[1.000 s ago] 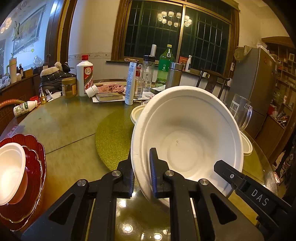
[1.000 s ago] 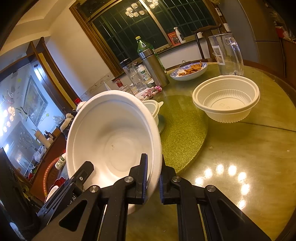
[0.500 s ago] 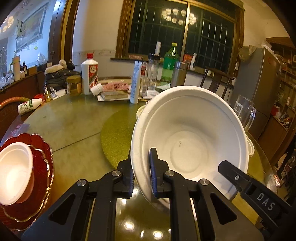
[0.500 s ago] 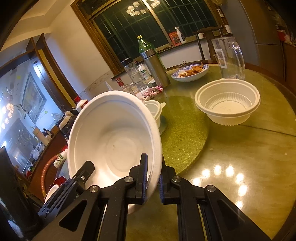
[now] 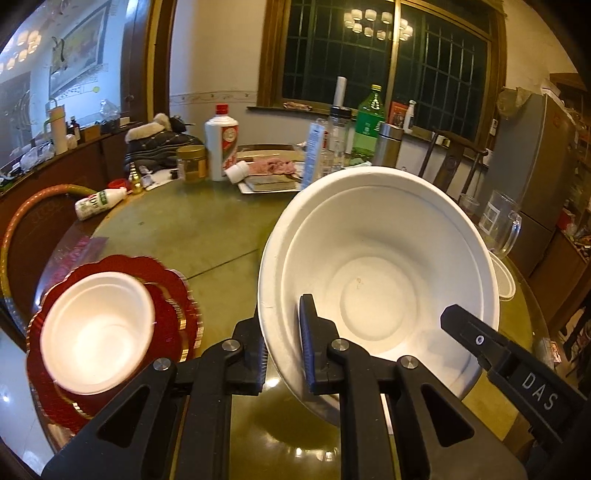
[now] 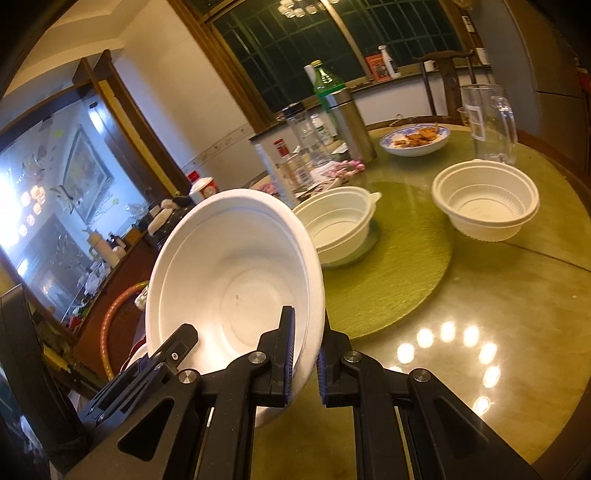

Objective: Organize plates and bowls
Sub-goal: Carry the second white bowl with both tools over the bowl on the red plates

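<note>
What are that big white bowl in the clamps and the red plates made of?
The big white bowl looks like molded paper pulp or foam: matte, thin-rimmed, no glare. The red plates seem like glossy foil-coated paper or plastic, with shiny gold scalloped edges; hard to tell which.

Warm, dim indoor light is coming from a ceiling lamp cluster, reflecting in the dark window (image 5: 380,26) and glaring as bright spots on the glossy table (image 6: 461,339). Fisheye distortion is bending the edges with black corner vignetting. The red plate (image 5: 173,295) is smearing slightly with motion blur.
</note>
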The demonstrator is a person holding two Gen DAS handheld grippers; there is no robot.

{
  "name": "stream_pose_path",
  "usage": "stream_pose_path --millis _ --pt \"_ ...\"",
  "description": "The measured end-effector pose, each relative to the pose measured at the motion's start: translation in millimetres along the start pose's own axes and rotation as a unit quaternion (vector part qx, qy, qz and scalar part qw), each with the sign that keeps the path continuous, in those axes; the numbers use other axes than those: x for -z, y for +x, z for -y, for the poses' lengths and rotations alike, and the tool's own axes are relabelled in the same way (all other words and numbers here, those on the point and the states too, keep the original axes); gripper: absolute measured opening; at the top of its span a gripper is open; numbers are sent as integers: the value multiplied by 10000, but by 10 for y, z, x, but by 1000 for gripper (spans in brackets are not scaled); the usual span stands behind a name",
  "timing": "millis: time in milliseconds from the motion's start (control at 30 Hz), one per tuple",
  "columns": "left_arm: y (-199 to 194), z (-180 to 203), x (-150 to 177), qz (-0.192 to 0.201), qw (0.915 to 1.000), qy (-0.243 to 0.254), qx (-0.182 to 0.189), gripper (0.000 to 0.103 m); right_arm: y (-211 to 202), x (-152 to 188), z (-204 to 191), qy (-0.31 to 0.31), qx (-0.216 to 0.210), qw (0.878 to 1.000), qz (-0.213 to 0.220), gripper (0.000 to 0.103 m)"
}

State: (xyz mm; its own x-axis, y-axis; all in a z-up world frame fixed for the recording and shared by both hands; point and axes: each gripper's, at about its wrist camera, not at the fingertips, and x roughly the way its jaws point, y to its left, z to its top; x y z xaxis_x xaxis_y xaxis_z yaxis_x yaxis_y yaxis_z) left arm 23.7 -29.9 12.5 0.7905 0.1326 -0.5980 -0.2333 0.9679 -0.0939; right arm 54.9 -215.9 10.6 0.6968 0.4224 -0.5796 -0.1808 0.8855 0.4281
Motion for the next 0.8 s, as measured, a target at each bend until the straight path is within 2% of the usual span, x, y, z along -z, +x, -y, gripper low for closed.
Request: stream_pose_path --millis 500,800 --pt "-229 -689 -24 7 9988 -426 -237 13 116 156 -694 -643 -390 9967 -292 11" --pt "-440 -1075 -123 241 9974 -532 -415 13 172 168 -1142 -950 -720 9920 -419 11"
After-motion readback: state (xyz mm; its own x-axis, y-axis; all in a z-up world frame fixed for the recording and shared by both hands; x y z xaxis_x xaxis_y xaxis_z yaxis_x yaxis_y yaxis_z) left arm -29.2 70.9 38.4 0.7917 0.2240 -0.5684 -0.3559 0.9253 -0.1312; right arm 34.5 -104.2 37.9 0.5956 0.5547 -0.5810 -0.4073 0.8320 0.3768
